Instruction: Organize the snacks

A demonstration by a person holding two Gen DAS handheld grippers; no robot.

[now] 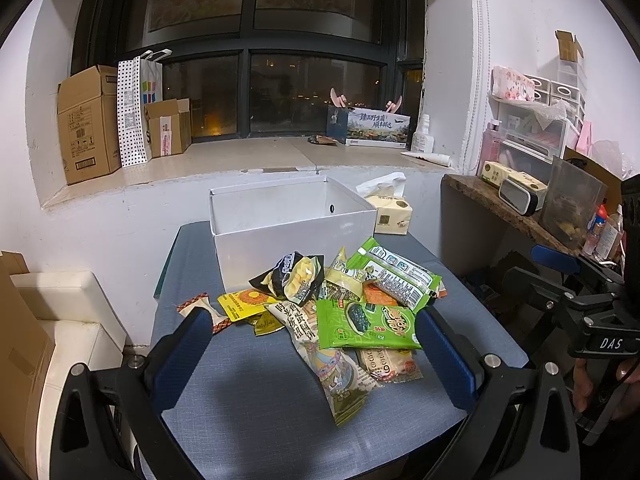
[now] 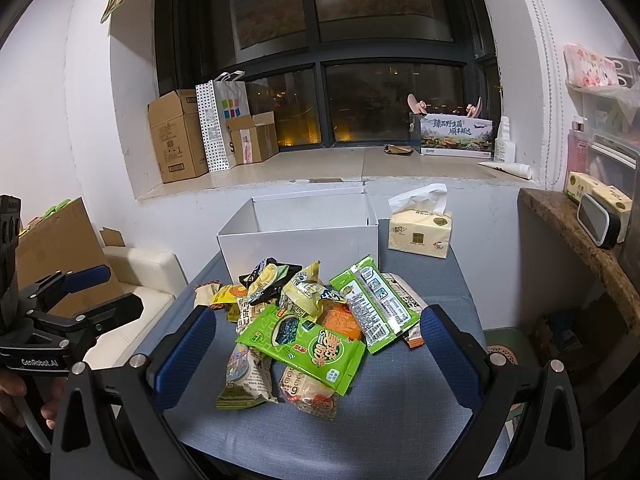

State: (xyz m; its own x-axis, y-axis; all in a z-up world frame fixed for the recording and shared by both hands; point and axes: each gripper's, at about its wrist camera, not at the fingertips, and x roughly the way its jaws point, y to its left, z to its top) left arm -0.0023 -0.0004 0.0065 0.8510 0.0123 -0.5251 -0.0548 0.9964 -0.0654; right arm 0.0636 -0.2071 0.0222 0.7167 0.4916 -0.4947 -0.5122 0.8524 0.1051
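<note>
A pile of snack packets lies on a blue-grey table (image 1: 260, 392) in front of an open white box (image 1: 288, 216) (image 2: 300, 236). On top is a bright green seaweed packet (image 1: 366, 324) (image 2: 304, 344), with a second green packet (image 1: 394, 274) (image 2: 374, 304) behind it, a black-and-yellow bag (image 1: 296, 276), a yellow packet (image 1: 242, 302) and a long printed packet (image 1: 328, 364). My left gripper (image 1: 314, 356) is open, held just before the pile. My right gripper (image 2: 316, 354) is open too, its blue pads either side of the pile's near end. Both are empty.
A tissue pack (image 1: 390, 212) (image 2: 420, 232) stands right of the box. Cardboard boxes (image 1: 86, 124) and a dotted paper bag (image 1: 134, 114) sit on the window sill. A cluttered wooden shelf (image 1: 516, 212) is at the right, a white seat (image 1: 68, 312) at the left.
</note>
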